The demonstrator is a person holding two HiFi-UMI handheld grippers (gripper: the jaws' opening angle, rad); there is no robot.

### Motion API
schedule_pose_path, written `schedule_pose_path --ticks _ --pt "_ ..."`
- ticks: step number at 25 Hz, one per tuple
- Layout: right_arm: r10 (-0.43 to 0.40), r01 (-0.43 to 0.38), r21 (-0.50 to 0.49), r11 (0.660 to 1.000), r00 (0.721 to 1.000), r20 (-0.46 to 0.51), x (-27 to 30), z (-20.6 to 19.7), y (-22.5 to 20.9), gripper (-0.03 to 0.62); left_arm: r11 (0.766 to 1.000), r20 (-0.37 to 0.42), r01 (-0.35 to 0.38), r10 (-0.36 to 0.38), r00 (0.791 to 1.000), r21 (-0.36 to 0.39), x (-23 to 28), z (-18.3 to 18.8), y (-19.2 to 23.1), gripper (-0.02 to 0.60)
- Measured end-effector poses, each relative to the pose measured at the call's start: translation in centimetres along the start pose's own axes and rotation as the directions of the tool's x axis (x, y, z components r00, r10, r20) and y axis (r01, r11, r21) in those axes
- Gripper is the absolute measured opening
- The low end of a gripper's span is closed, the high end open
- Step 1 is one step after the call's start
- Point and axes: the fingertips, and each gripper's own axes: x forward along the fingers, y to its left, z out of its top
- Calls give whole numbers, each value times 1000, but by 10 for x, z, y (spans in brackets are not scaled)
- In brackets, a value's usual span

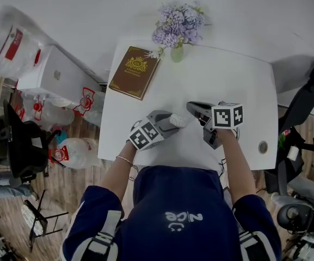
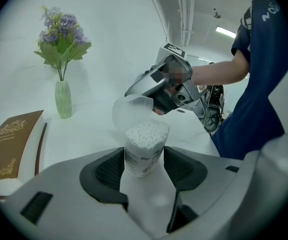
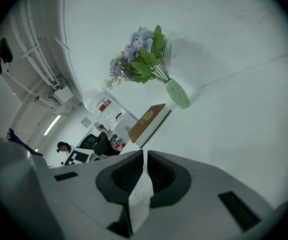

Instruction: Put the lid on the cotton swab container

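Note:
The cotton swab container (image 2: pixel 144 149) is a clear tub packed with white swabs, open at the top. It stands upright between the pads of my left gripper (image 2: pixel 144 160), which is shut on its sides. From above, the container (image 1: pixel 177 120) sits low over the white table (image 1: pixel 238 86) at the tip of the left gripper (image 1: pixel 171 123). My right gripper (image 1: pixel 194 109) is shut on the wall of the clear lid (image 2: pixel 131 111). The lid hangs tilted just above and behind the container's mouth. In the right gripper view only a thin translucent strip of lid (image 3: pixel 140 196) shows between the shut jaws of that gripper (image 3: pixel 144 156).
A brown book (image 1: pixel 135 72) lies at the table's far left, next to a green vase of purple flowers (image 1: pixel 177 29). A small round disc (image 1: pixel 263 147) sits near the right front edge. Water bottles (image 1: pixel 69 151) and a black chair (image 1: pixel 23 145) stand on the floor to the left.

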Motion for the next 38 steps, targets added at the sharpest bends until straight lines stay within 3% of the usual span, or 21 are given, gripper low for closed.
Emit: schedule_pose_path --ticks 21,31,38 --pt "-32 33 -174 984 999 5 0 -35 34 57 999 4 -17 17 1000 -47 1 -9 1 264" --pt "-126 133 -359 924 991 41 1 -49 47 57 999 2 -21 22 1000 -43 1 -9 0 264" --pt "-235 236 -493 837 970 65 5 -56 52 57 999 3 -23 23 1000 -41 1 -10 -1 264"
